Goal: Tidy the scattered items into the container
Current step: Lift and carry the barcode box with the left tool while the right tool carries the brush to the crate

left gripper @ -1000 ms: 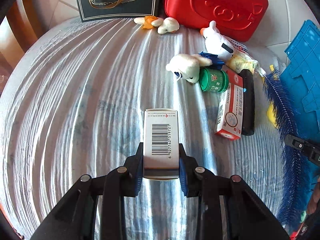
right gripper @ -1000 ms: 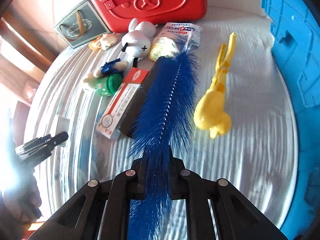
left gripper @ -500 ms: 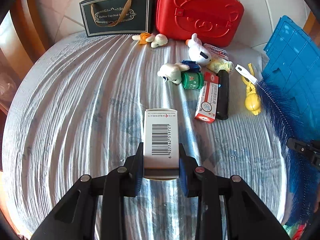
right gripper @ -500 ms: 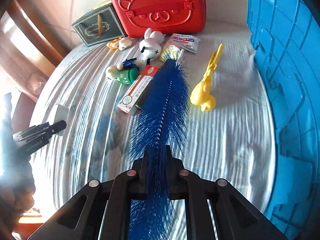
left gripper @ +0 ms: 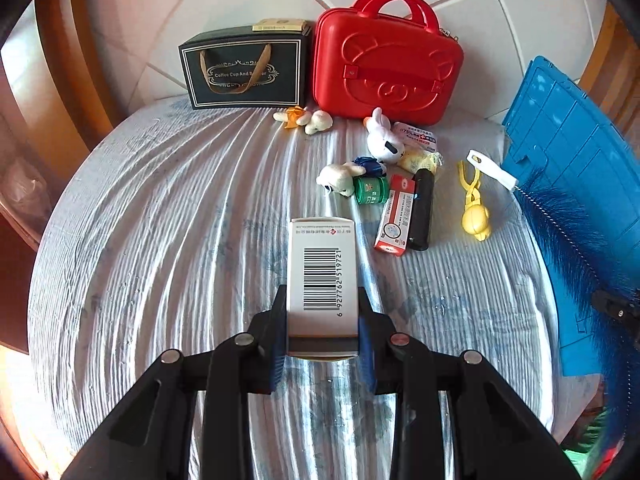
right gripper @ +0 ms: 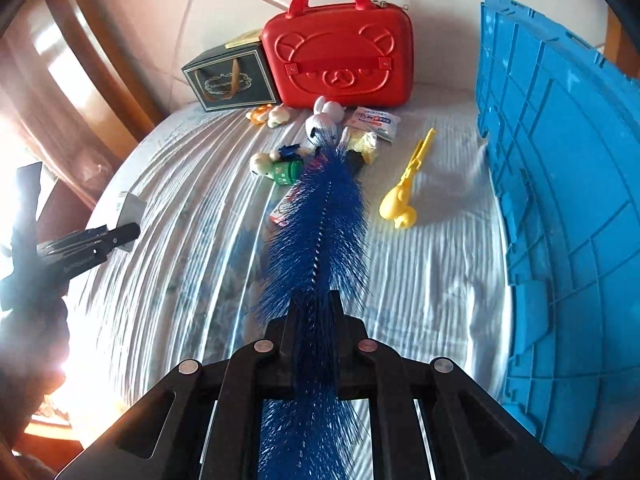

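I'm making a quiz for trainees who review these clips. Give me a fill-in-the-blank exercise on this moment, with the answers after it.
1. The left gripper is shut on a white cardboard box printed with a black ____.
2. The right gripper is shut on a long bristly brush coloured ____.
3. The embossed bear face is on the ____ hard-shell case.
4. The yellow plastic clip toy lies between the brush and the ____ plastic crate.

Answers: barcode; blue; red; blue
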Available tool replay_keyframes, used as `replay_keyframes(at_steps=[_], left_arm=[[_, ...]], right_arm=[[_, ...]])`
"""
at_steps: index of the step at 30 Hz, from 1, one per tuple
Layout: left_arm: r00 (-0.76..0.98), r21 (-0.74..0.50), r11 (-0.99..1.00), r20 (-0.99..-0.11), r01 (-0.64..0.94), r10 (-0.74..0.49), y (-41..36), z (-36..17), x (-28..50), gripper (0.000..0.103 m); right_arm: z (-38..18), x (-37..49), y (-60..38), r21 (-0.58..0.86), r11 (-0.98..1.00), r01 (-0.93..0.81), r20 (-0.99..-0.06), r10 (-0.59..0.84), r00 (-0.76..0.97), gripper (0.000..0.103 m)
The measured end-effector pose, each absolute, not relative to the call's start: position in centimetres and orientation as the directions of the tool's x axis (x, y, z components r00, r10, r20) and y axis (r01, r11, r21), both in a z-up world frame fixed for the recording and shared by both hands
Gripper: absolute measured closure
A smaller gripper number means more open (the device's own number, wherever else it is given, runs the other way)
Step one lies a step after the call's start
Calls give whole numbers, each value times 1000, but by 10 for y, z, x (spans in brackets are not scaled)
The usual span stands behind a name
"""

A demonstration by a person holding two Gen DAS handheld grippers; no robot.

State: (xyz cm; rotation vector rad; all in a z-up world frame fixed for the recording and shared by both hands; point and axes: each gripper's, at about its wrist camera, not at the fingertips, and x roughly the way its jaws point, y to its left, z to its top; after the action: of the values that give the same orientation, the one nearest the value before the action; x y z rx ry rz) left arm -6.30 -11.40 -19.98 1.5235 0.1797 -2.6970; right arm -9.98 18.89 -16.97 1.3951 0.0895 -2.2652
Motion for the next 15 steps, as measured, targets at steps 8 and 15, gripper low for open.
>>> replay_keyframes(at_steps=[8,15], left_arm=[[-554,-75,-993,-833,89,13,-108,-165,-47,74],[-572,-60,-994,-820,93,-3,-97,-137,-36,74]], right_arm=[[-130,-76,205,172,-876,450,-826,-377,-419,93],[-100,-59,217,165,-863,477,-796,-403,-452,93]])
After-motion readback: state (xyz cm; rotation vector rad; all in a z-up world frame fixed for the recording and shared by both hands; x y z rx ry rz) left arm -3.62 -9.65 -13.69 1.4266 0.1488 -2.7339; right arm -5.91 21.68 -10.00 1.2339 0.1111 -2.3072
